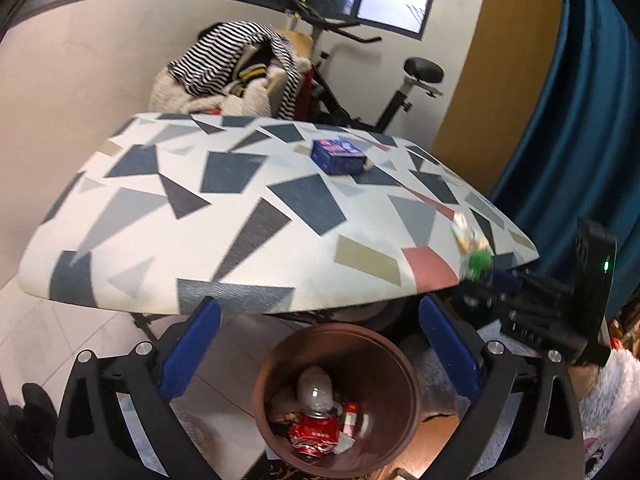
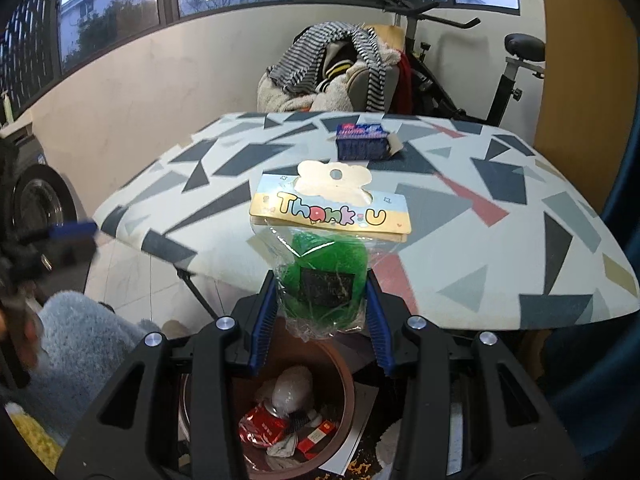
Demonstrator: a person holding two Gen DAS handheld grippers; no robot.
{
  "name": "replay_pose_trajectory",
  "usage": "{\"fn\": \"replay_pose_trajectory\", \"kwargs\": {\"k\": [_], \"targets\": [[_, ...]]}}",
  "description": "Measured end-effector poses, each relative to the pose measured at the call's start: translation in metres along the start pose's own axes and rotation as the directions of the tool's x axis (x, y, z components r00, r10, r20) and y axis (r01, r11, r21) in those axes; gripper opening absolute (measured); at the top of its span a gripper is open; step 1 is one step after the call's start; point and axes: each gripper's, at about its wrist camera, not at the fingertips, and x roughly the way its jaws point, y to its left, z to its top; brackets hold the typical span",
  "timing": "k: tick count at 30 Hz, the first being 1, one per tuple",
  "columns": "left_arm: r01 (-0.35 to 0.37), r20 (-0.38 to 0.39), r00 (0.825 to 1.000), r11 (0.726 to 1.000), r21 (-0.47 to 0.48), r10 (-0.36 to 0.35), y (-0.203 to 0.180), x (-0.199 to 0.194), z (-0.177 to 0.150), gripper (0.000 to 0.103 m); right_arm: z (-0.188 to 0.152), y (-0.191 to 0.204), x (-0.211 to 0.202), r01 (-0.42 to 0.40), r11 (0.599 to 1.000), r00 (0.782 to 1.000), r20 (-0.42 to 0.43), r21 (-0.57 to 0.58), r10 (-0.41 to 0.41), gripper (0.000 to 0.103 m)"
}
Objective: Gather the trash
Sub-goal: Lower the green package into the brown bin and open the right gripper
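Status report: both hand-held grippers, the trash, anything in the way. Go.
Right hand-held gripper shut on green packet, above bin. Left hand-held gripper open, empty, over bin. Blue box on board. Drop path looks clear.

The table [image 2: 460, 216] top looks like matt woven cloth with a printed triangle pattern, and the bin [image 1: 276, 364] below its near edge is smooth brown plastic with a slight sheen. The packet [image 2: 326, 248] over the bin is crinkly clear plastic with a glossy card header, and the crushed can [image 1: 316, 434] inside is shiny metal.
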Motion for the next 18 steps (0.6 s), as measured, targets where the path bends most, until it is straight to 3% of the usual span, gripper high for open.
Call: {"fn": "replay_pose_trajectory", "kwargs": {"k": [7, 18], "targets": [[-0.098, 0.045, 0.994, 0.995, -0.005, 0.098, 0.007, -0.011, -0.001, 0.097, -0.013, 0.017, 0.018, -0.002, 0.998, 0.999, -0.049, -0.064, -0.001, 0.044], [-0.141, 0.037, 0.989, 0.989, -0.039, 0.142, 0.019, -0.009, -0.003, 0.097, -0.027, 0.039, 0.038, -0.025, 0.993, 0.994, -0.107, -0.118, 0.013, 0.045]]}}
